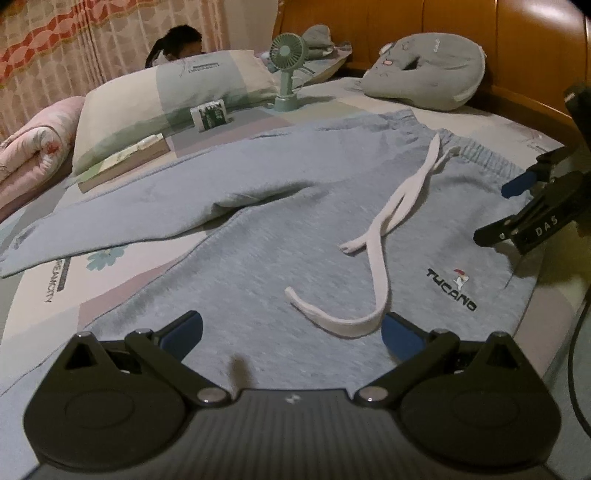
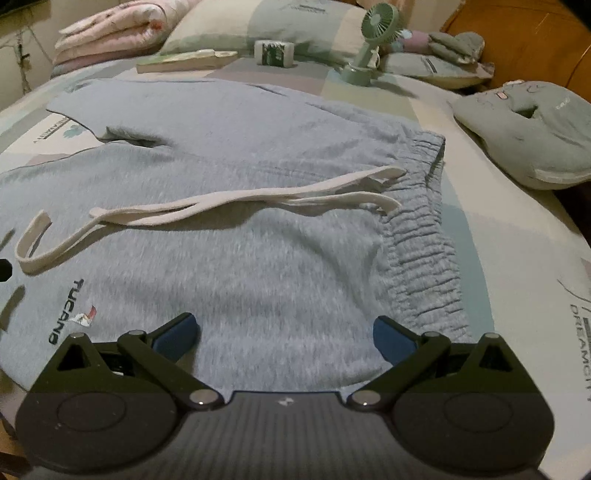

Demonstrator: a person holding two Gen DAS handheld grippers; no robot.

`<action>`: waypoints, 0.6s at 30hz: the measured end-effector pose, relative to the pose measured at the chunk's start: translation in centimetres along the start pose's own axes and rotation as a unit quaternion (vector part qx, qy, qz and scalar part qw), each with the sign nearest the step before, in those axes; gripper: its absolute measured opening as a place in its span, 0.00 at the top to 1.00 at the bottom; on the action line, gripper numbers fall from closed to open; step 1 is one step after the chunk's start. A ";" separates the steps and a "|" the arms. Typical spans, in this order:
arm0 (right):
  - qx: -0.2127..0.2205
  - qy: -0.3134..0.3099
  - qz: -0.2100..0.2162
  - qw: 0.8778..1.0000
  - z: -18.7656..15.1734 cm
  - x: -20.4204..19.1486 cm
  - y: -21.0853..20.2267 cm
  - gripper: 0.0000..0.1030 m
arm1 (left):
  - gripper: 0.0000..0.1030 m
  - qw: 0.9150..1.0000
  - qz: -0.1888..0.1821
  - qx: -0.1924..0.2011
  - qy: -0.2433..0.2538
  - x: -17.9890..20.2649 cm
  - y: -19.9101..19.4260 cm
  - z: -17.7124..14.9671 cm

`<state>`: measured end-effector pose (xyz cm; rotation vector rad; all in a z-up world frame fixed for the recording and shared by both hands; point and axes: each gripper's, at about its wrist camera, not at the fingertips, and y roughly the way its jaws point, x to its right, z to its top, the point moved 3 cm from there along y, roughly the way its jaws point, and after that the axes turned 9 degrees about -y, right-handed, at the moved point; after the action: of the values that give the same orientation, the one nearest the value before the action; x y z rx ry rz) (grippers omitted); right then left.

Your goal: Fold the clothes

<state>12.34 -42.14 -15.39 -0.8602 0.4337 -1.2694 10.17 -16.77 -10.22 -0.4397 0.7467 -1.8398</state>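
Observation:
Grey sweatpants lie spread flat on the bed, with a white drawstring trailing over the front and a black "TUCANO" logo near one hip. My left gripper hovers open over the near leg, nothing between its fingers. My right gripper shows at the right edge of the left wrist view, open beside the waistband. In the right wrist view the right gripper is open above the sweatpants, close to the elastic waistband, with the drawstring ahead.
A pillow, a small green fan, a book and a small box sit at the bed's far side. A grey plush cushion leans near the wooden headboard. A pink rolled quilt lies left. A person's head shows behind the pillow.

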 end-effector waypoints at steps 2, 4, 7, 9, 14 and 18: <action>0.017 -0.002 0.004 1.000 0.8 -0.7 -0.7 0.00 | 0.01 1.000 0.003 0.002 -0.001 -0.2 -0.1 0.0; 0.033 -0.006 0.023 0.999 1.3 -1.5 -1.0 0.00 | 0.01 1.000 0.006 0.003 -0.003 -0.5 -0.2 0.0; 0.017 -0.013 0.048 0.999 1.4 -2.6 0.0 0.00 | 0.01 1.000 0.007 0.003 -0.006 -0.8 -0.4 -0.1; 0.006 -0.017 0.064 0.998 1.4 -3.4 0.7 0.00 | 0.01 1.000 0.007 0.005 -0.008 -1.1 -0.5 -0.1; 0.003 -0.005 0.066 0.998 0.3 -2.6 0.4 0.00 | 0.01 1.000 0.007 0.007 -0.012 -1.6 -0.3 0.2; 0.003 0.009 0.075 0.997 -0.2 -1.7 -0.3 0.00 | 0.01 1.000 0.006 0.011 0.001 -1.4 0.1 0.8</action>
<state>11.54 -40.60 -15.57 -0.7967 0.4993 -1.1407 11.23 -15.70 -9.66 -0.4176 0.7288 -1.8356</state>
